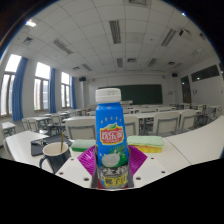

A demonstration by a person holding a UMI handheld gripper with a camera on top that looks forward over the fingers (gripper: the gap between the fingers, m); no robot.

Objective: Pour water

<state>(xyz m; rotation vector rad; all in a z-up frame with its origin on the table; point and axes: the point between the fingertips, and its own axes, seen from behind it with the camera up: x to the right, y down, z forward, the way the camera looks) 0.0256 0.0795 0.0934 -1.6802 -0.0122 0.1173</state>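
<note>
A plastic bottle (110, 135) with a blue cap and a blue-green label stands upright between my fingers. My gripper (111, 165) is shut on the bottle, with the purple pads (87, 157) pressing its lower sides. The bottle appears lifted above the white desk (185, 148). A dark mug (54, 155) with a white inside stands on the desk to the left of the fingers. The bottle's base is hidden by the gripper body.
A yellow-green object (150, 145) lies on the desk just right of the bottle. Rows of desks and chairs (60, 125) fill the classroom beyond. A green chalkboard (140, 93) is on the far wall, with windows (42, 85) on the left.
</note>
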